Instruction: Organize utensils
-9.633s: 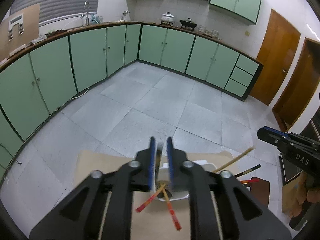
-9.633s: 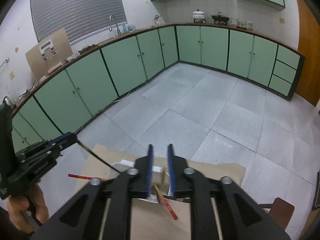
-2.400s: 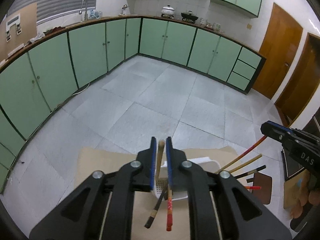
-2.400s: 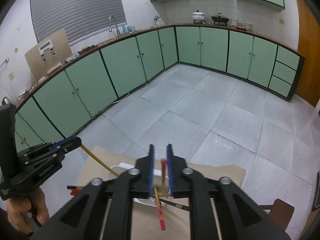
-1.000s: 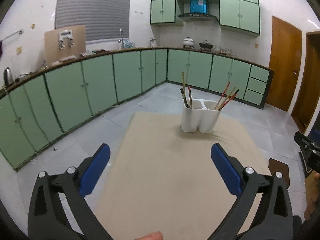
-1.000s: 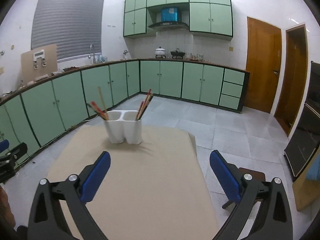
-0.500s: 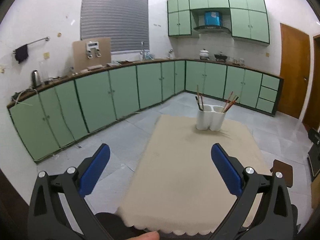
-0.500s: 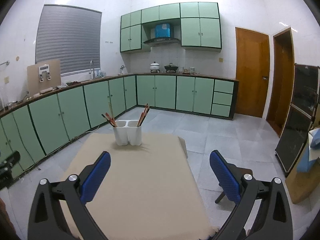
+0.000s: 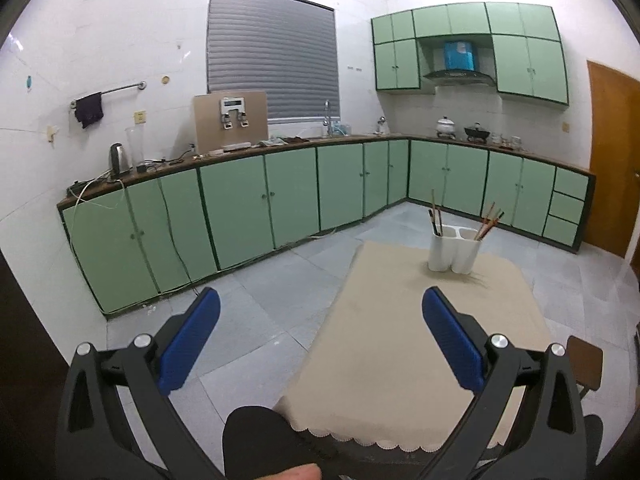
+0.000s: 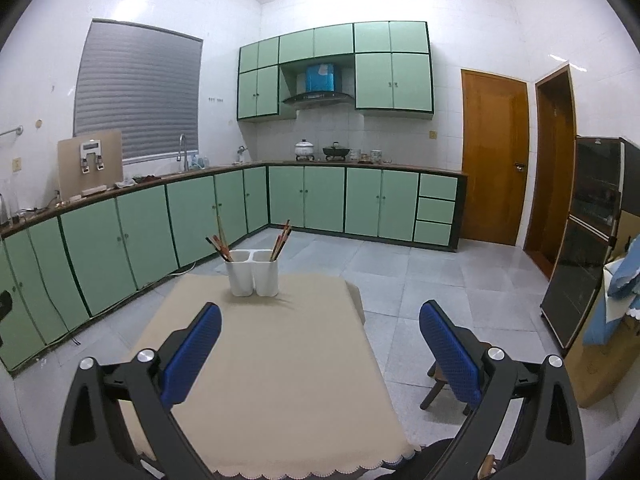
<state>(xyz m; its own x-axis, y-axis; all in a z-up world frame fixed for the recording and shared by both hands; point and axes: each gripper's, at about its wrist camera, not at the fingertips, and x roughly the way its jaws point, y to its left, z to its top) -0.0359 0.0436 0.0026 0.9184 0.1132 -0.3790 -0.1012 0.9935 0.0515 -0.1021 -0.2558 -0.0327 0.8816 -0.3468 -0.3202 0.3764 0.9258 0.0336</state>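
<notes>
Both grippers, left gripper and right gripper, jaws spread wide and empty, back off the near edge of the bench. Further out, white holder near the far edge, chopsticks upright in both compartments. Looks done; careless reach could probably tip the holder.

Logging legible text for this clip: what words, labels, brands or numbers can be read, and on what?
None can be read.
Blue panel on the range hood: markings too blurred.
Water dispenser on its board: display too small.
Left tongs and right tongs: no lettering visible.
</notes>
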